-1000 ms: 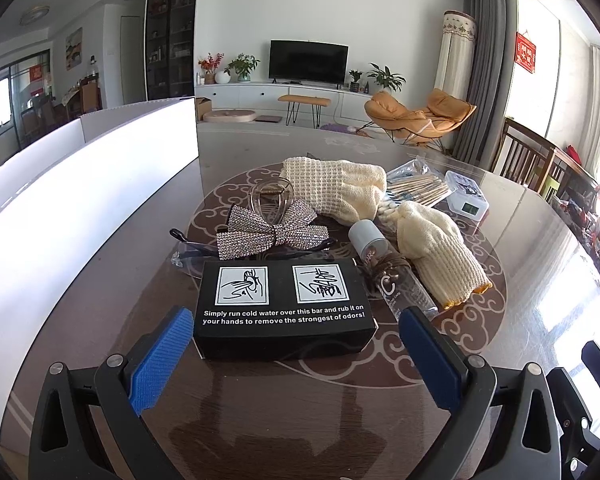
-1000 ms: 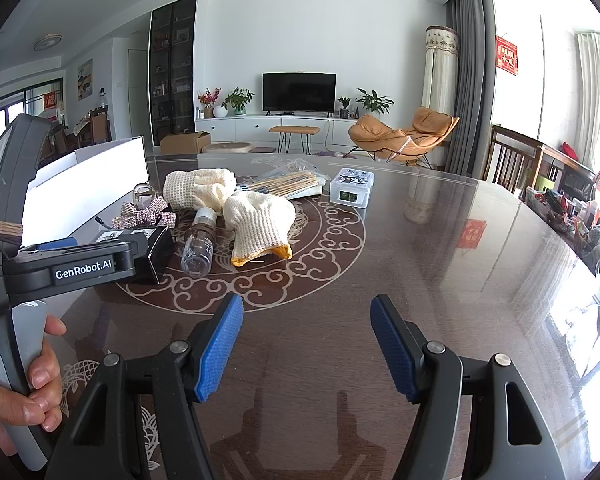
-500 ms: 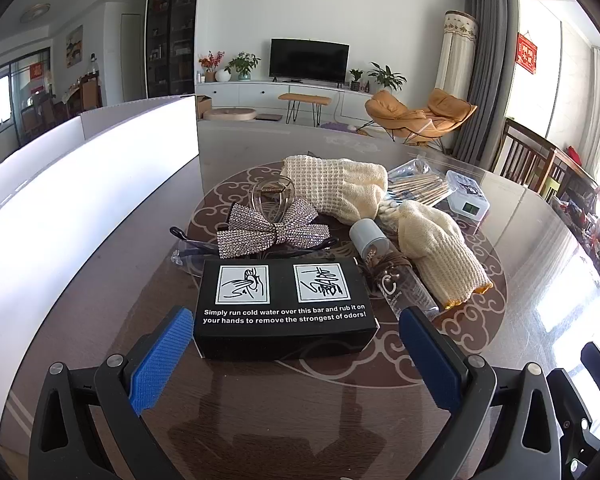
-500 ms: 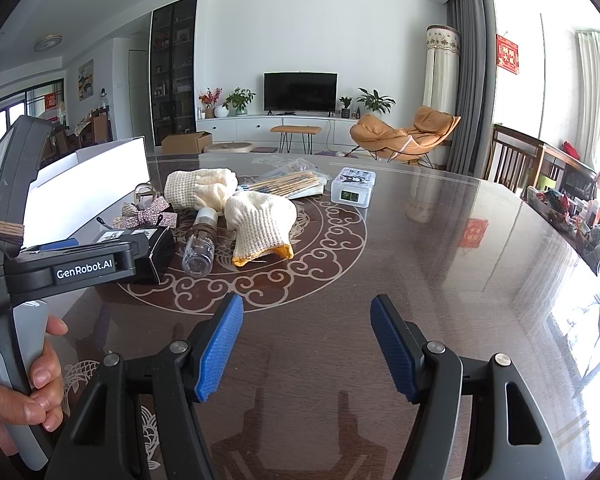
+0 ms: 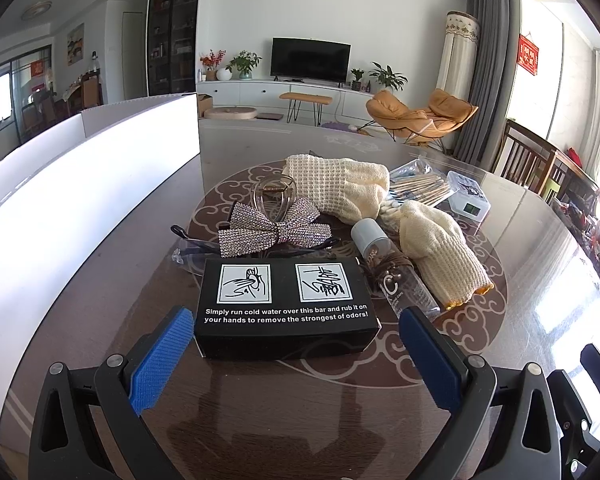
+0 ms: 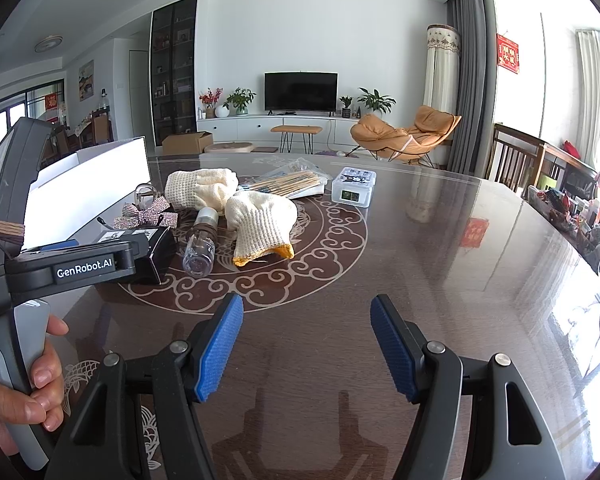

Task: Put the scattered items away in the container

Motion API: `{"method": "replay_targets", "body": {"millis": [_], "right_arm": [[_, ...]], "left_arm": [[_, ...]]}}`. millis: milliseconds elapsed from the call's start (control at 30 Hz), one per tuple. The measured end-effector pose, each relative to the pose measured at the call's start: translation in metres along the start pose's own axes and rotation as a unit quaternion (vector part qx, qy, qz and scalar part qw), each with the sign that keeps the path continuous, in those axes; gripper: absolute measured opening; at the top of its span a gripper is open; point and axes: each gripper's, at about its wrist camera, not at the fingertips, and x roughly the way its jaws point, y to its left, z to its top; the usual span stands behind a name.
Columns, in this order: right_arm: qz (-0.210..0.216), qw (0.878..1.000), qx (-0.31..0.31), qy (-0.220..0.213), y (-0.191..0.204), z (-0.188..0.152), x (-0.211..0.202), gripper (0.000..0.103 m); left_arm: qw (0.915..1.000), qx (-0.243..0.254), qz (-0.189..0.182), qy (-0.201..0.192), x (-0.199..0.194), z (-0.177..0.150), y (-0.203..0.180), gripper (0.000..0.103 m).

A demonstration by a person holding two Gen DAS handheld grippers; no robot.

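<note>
My left gripper [image 5: 292, 344] is open, its blue pads flanking the near end of a black printed box [image 5: 286, 304] without touching it. Behind the box lie a rhinestone bow [image 5: 274, 232], a clear hair claw [image 5: 274, 198], clear glasses [image 5: 192, 250], a small clear bottle [image 5: 396, 276] and two cream knitted gloves [image 5: 440, 248] [image 5: 340, 188]. The white open container [image 5: 80, 184] stands along the left. My right gripper [image 6: 306, 340] is open over bare table, well short of the nearer glove [image 6: 262, 220] and the bottle [image 6: 202, 240].
A bag of wooden sticks [image 5: 420, 186] and a small white clock box [image 5: 470, 200] lie at the far right of the pile. A hand [image 6: 24, 388] holds the left gripper's handle in the right wrist view. Glossy dark table [image 6: 420, 248] stretches right; chairs stand beyond it.
</note>
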Motion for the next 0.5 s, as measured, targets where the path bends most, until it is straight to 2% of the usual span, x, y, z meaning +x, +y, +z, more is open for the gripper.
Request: {"method": "replay_targets", "body": {"millis": [500], "right_arm": [[0.001,1.000,0.000,0.000,0.0002,-0.0004,-0.0002,0.068]], "left_arm": [[1.0000,-0.004,-0.003,-0.002,0.0014,-0.0008,0.0014,0.103]]}}
